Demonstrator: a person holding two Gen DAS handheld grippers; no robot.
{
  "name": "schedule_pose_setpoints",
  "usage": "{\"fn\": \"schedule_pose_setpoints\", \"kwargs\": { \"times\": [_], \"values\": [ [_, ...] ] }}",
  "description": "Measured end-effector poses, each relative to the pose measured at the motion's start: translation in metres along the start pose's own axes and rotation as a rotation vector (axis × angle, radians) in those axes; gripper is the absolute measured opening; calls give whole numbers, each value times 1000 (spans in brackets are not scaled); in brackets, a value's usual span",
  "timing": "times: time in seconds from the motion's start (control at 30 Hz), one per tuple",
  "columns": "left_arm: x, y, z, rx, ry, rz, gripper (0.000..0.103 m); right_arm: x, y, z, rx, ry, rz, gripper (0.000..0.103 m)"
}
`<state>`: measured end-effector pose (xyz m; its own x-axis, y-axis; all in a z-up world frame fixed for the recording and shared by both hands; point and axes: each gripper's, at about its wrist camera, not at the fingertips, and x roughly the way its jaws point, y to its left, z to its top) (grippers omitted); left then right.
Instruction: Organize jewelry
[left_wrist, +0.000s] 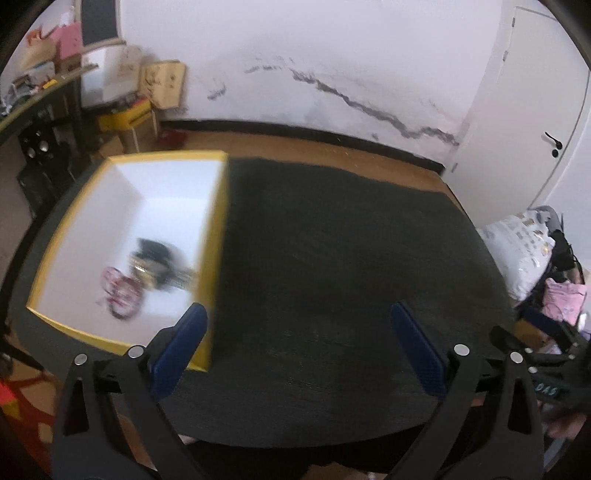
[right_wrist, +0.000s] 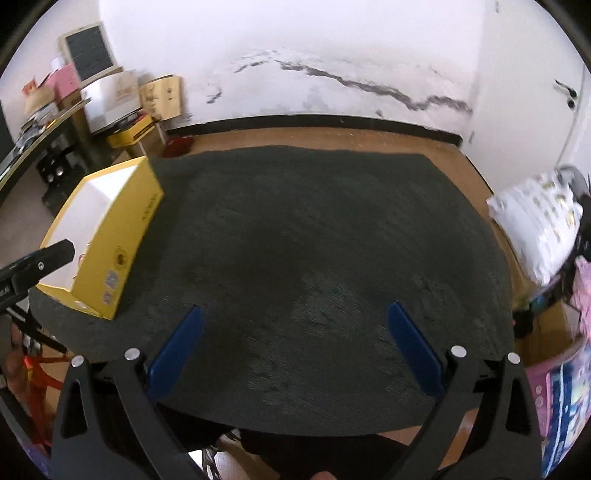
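A yellow box (left_wrist: 218, 229) with a white inside stands on the left of the dark mat (left_wrist: 351, 266). Blurred jewelry lies in it: a dark and gold piece (left_wrist: 155, 262) and a pink and red bracelet (left_wrist: 120, 291). My left gripper (left_wrist: 295, 317) is open and empty, its left finger just over the box's near right corner. In the right wrist view the box (right_wrist: 122, 236) sits at the left and my right gripper (right_wrist: 295, 321) is open and empty above the bare mat (right_wrist: 314, 258). The left gripper's tip (right_wrist: 44, 258) shows at the left edge over the box.
The mat covers a wooden table (left_wrist: 369, 155) set against a white cracked wall (left_wrist: 332, 74). Shelves with boxes (left_wrist: 55, 92) stand at the far left. A pillow (right_wrist: 535, 221) and bags (right_wrist: 561, 398) lie to the right of the table.
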<state>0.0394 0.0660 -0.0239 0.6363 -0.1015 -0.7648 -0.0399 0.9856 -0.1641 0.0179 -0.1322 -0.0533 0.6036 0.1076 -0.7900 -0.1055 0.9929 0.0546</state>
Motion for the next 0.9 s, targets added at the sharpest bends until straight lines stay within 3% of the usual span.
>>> {"fn": "schedule_pose_setpoints", "kwargs": {
  "times": [0.1,0.37,0.9],
  "values": [
    [5,-23,-7,1,-7,16,97,2,-15,-4,9,-17,-22,96],
    [-1,-70,-19,175,-75,86,97,5,-37,-7,45,-26,-26,96],
    [-6,-53,-25,162,-92,78,97,-3,-25,-10,22,-42,-37,96]
  ]
}}
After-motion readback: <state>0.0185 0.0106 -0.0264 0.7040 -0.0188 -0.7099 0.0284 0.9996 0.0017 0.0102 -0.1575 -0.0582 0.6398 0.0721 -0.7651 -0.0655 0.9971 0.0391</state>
